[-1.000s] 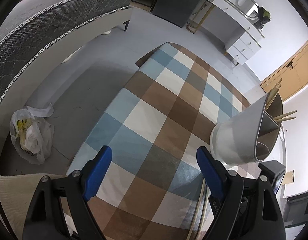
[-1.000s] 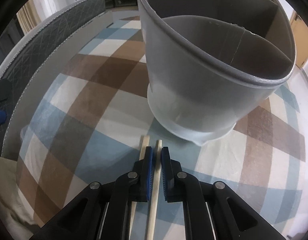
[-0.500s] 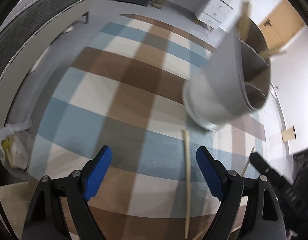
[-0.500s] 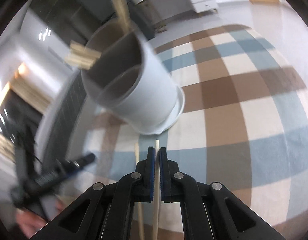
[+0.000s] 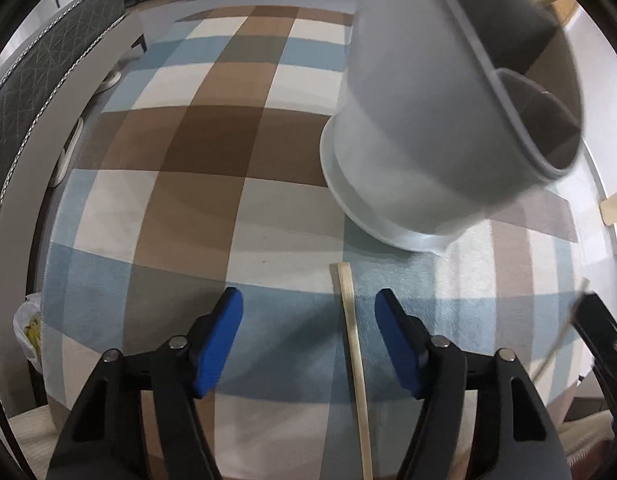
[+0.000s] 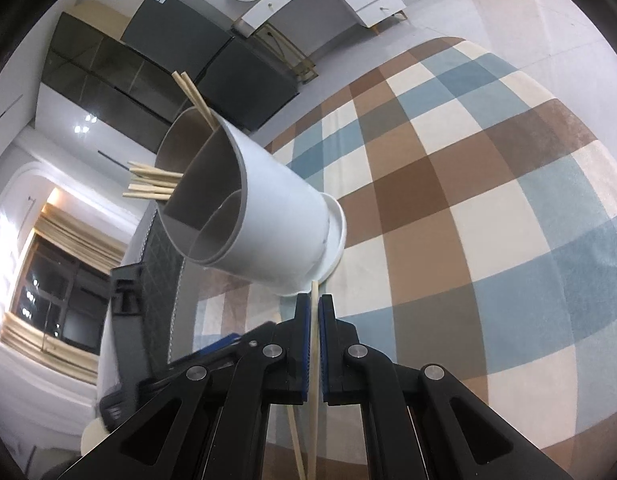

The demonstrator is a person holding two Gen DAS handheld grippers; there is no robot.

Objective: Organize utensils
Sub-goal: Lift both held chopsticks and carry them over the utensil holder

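While the left gripper (image 5: 308,322) points steeply down at the checked tablecloth (image 5: 212,184), its blue pads (image 5: 222,340) stand apart and are closing — one wooden chopstick (image 5: 354,344) lies flat on the cloth between them, nearer the right-hand pad, touched by neither. That chopstick's far tip ends just short of the utensil holder (image 5: 420,160), a white cylinder on a wider base with a grey divided interior, standing on the cloth ahead and to the right. More chopsticks (image 6: 156,184) stick out of its rear compartment; the front compartments look empty as far as can be seen.

The right gripper (image 6: 314,344) is angled less steeply, rolled so the room appears tilted in its view. Its jaws are clamped tight on a second chopstick (image 6: 315,364), which runs lengthwise between the pads, its tip showing just past them close to the holder's base. Whether the tip touches the holder cannot be told. The chopstick on the cloth appears below, beside the held one.

In the left view, the right gripper's black frame shows at the right edge — blurred.
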